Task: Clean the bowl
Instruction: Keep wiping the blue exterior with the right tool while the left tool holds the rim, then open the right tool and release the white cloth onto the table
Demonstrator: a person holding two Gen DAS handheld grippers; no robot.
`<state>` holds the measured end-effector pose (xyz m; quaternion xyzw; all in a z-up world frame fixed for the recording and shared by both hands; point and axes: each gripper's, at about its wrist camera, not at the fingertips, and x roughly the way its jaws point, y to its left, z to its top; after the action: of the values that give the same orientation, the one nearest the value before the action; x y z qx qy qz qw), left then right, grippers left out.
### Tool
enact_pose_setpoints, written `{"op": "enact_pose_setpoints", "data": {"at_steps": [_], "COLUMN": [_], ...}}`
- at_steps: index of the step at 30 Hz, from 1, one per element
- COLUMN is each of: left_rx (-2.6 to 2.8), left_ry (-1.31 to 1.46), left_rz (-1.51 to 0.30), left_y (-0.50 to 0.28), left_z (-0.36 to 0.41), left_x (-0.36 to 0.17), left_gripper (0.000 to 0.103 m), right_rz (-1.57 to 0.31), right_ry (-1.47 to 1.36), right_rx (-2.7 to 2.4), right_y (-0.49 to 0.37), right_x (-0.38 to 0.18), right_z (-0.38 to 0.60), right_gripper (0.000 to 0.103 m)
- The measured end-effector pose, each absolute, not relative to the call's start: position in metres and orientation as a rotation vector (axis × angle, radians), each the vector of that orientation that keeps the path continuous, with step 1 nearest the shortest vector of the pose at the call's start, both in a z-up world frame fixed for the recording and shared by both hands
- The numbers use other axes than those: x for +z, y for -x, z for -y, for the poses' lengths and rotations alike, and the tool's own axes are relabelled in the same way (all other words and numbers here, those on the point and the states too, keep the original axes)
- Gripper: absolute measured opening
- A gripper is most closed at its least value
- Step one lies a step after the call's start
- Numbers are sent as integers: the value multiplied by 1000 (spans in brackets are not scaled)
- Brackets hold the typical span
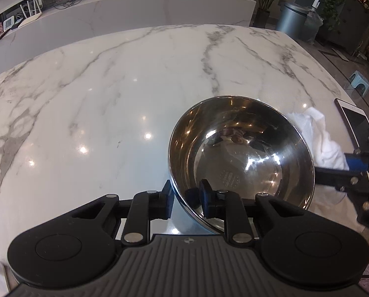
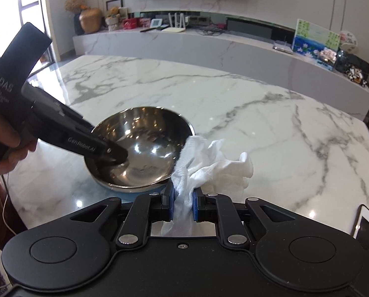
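A shiny steel bowl point(image 1: 241, 158) stands on the white marble table point(image 1: 110, 86), tipped slightly. My left gripper point(image 1: 185, 198) straddles its near rim, one finger outside the wall and one inside, shut on the bowl. In the right wrist view the same bowl point(image 2: 144, 148) shows the left gripper point(image 2: 117, 156) reaching in from the left, held by a hand point(image 2: 6, 138). My right gripper point(image 2: 183, 200) is shut on a crumpled white cloth point(image 2: 216, 163), which lies just right of the bowl and touches its rim. That cloth point(image 1: 318, 136) and the right gripper point(image 1: 353, 170) also appear beside the bowl.
A phone point(image 1: 355, 121) lies at the table's right edge, close to the cloth, and shows again as a phone point(image 2: 367, 222). Bare marble point(image 2: 234, 99) stretches behind and left of the bowl. A long low counter point(image 2: 209, 42) with clutter runs beyond the table.
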<state>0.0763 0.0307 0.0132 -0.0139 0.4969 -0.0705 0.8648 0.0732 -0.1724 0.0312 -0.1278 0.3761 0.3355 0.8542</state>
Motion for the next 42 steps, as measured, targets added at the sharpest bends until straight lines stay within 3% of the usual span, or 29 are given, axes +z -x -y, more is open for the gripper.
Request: {"op": "enact_pose_setpoints", "data": {"at_steps": [13, 15, 17, 19, 31, 35, 37, 39, 42], "left_rx": [-137, -132, -124, -113, -106, -112, -112, -108, -122], "left_ry": [80, 94, 102, 109, 134, 154, 160, 168, 174], "left_rz": [-1008, -981, -955, -935, -885, -831, -807, -790, -762], "left_y": [-76, -74, -73, -72, -68, -62, -59, -55, -50], "left_z": [-36, -39, -40, -42, -49, -53, -54, -54, -54], "left_x": [15, 18, 21, 23, 30, 37, 40, 42, 46], "left_gripper": [20, 23, 37, 43, 47, 54, 63, 68, 73], "right_rz": [-882, -867, -852, -840, -917, -918, -904, -890, -858], "right_ry": [323, 314, 291, 274, 274, 256, 248, 240, 235], "right_rx": [673, 620, 556, 502, 402, 387, 372, 357, 328], "right_y": [-73, -76, -80, -85, -103, -101, -99, -96, -91], "right_x": [9, 12, 16, 18, -6, -5, -2, 1, 8], "right_z": [160, 168, 178, 187, 196, 199, 201, 203, 205], "right_gripper": [12, 12, 12, 12, 13, 18, 25, 42, 49]}}
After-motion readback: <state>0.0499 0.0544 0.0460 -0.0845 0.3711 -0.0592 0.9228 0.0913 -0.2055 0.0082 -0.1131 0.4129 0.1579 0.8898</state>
